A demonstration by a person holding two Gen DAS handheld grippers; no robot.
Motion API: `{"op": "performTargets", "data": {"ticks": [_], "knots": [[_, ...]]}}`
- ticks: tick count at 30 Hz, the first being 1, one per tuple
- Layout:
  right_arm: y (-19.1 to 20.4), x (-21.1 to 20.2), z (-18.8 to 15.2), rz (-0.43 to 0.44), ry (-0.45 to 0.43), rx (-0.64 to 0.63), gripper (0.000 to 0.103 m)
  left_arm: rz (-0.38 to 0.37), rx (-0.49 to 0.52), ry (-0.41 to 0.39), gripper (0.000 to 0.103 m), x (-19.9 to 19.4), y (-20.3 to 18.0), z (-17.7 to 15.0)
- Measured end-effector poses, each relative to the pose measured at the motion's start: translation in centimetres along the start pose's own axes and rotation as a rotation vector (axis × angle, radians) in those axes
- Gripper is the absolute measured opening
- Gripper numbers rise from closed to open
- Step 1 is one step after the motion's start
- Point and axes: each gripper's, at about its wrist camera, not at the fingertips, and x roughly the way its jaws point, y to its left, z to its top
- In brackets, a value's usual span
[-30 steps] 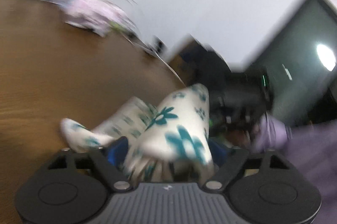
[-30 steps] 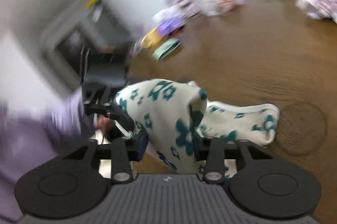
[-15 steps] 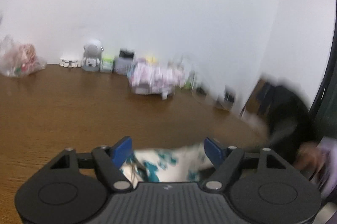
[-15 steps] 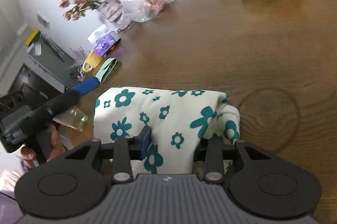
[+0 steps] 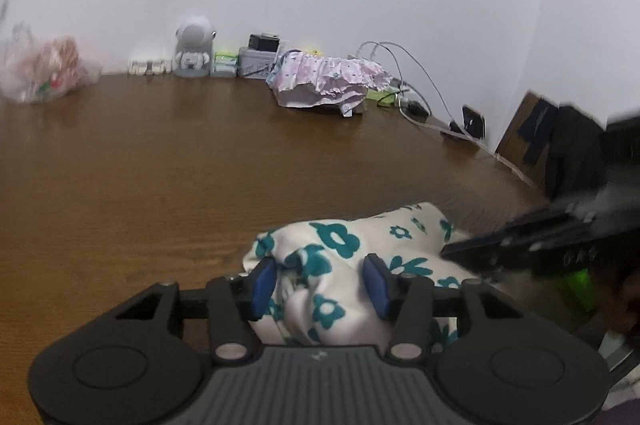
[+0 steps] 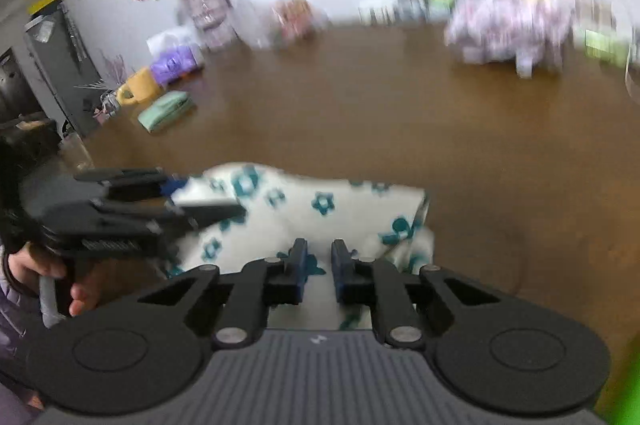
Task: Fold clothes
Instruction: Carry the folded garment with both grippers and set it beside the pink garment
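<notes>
A wide brown table (image 5: 160, 165) fills both views, with clutter along its far edge under a white wall. On it, in the lower centre of each frame, lies my task piece: a white garment with teal flowers (image 5: 344, 245), already doubled into a thick bundle, so I judge the folding well along, with perhaps a final fold or tidy left. In the right wrist view its long axis runs roughly across the frame, left to right, one end sagging at the right. A second pink garment (image 5: 328, 83) waits crumpled at the upper centre, unfolded. My left fingers (image 5: 320, 281) are about half open and closing, cloth bulging between them. My right fingers (image 6: 319, 261) are closing to a narrow gap over the cloth's near edge; whether they pinch it, I cannot tell.
</notes>
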Motion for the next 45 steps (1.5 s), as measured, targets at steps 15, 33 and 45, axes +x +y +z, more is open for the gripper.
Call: {"op": "performTargets", "data": {"ticks": [15, 33, 45], "knots": [[-6.0, 0.3, 0.6, 0.146, 0.091, 0.316, 0.040, -0.023, -0.240, 0.122, 0.060, -0.7, 2.7, 1.3], [-11.4, 17.9, 20.6, -0.031, 0.089, 0.405, 0.027, 0.240, -0.377, 0.021, 0.036, 17.6, 14.6, 17.6], [-17.0, 26.0, 29.0, -0.208, -0.043, 0.315, 0.026, 0.227, -0.361, -0.052, 0.035, 28.5, 18.9, 24.0]]}}
